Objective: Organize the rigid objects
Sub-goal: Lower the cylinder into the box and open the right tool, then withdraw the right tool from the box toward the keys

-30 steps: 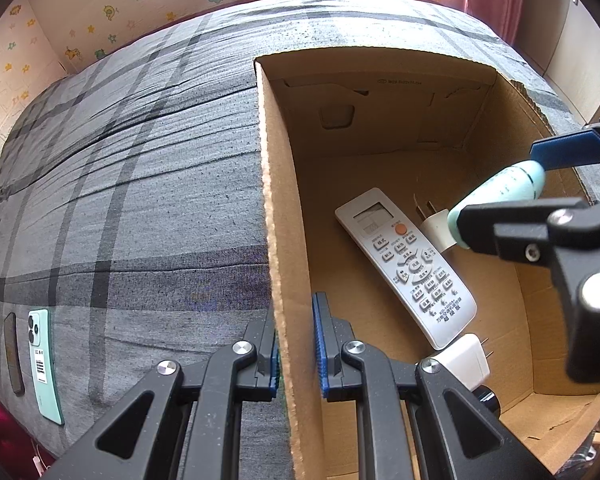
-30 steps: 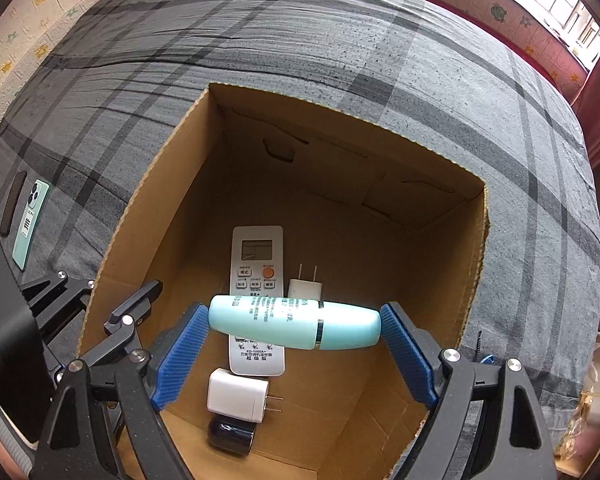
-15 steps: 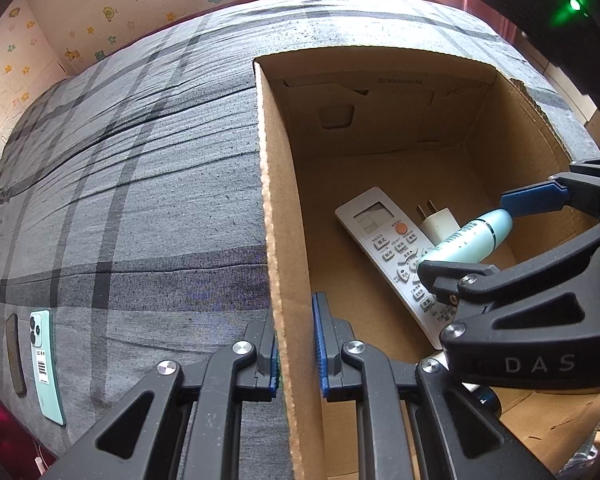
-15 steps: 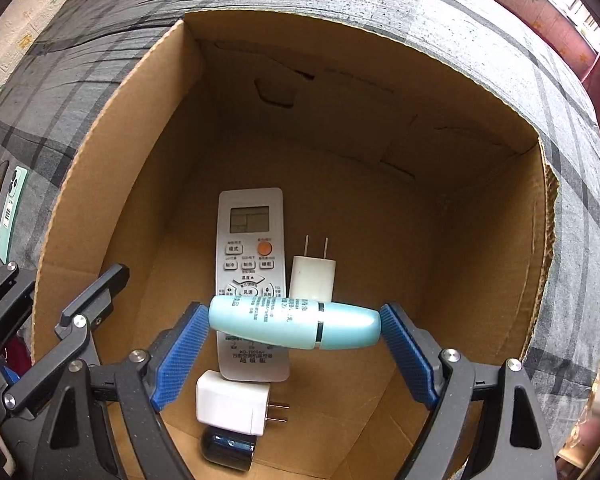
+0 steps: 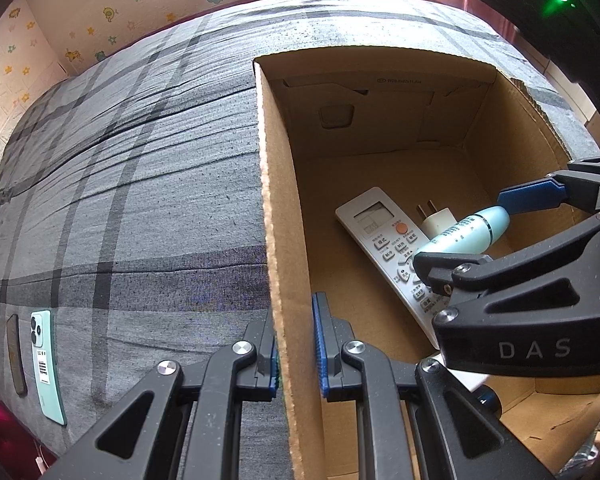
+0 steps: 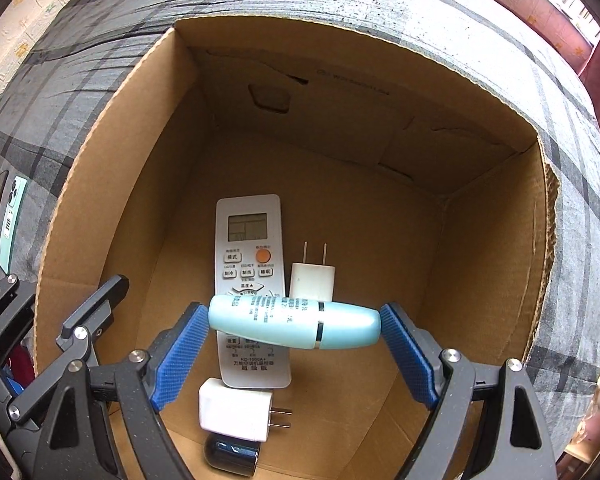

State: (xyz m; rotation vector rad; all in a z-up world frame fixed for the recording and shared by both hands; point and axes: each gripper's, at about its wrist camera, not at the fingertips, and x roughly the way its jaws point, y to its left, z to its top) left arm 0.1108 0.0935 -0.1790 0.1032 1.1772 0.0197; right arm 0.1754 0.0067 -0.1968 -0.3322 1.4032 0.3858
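An open cardboard box (image 6: 100, 184) stands on a grey plaid cover. My right gripper (image 6: 294, 330) is shut on a light blue tube (image 6: 296, 326), held crosswise by its ends inside the box, above the floor. The tube (image 5: 466, 236) and right gripper (image 5: 496, 236) also show in the left wrist view. Below lie a white remote control (image 6: 252, 256), a white plug adapter (image 6: 312, 282), a second white adapter (image 6: 236, 412) and a dark round object (image 6: 230, 456). My left gripper (image 5: 296, 354) is shut on the box's left wall (image 5: 278, 216).
A mint green phone (image 5: 46, 364) and a dark flat strip (image 5: 15, 354) lie on the cover left of the box; both also show in the right wrist view, the phone (image 6: 10, 220) nearer the box. Patterned wallpaper runs behind.
My right gripper has carried the tube from above the box rim down into the box, closer to the remote. The left gripper has kept its hold on the wall.
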